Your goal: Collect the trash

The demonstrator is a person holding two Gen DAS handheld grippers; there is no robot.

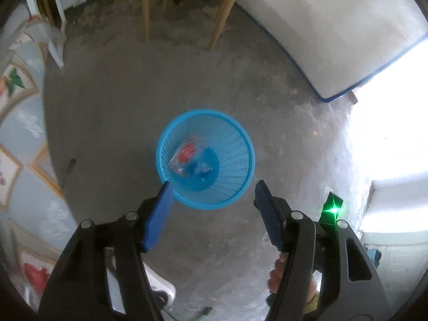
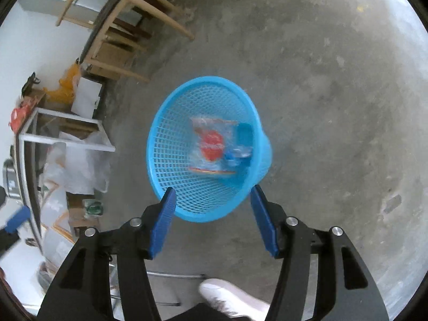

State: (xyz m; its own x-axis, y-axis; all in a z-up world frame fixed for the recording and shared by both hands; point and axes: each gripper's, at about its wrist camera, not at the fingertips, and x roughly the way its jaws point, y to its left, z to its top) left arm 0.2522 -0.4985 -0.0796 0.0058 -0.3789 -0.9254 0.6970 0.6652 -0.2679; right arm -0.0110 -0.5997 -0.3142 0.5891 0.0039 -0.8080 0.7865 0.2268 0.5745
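A blue mesh basket (image 1: pixel 235 160) stands on the grey concrete floor. Inside it lie a clear wrapper with a red print (image 1: pixel 186 155) and a small blue piece of trash (image 1: pixel 203 171). The right wrist view shows the same basket (image 2: pixel 171 144), the red-printed wrapper (image 2: pixel 211 144) and the blue piece (image 2: pixel 240 144). My left gripper (image 1: pixel 212 191) hangs above the basket's near rim, open, with nothing between its blue pads. My right gripper (image 2: pixel 212 195) is also above the near rim, open and empty.
A wooden stool (image 1: pixel 187 8) stands beyond the basket, a white mattress with blue piping (image 1: pixel 334 40) leans at the right. A patterned cloth (image 1: pixel 24 133) fills the left. Shelves with bags and boxes (image 2: pixel 67 147) sit left. A person's white shoe (image 2: pixel 230 297) is below.
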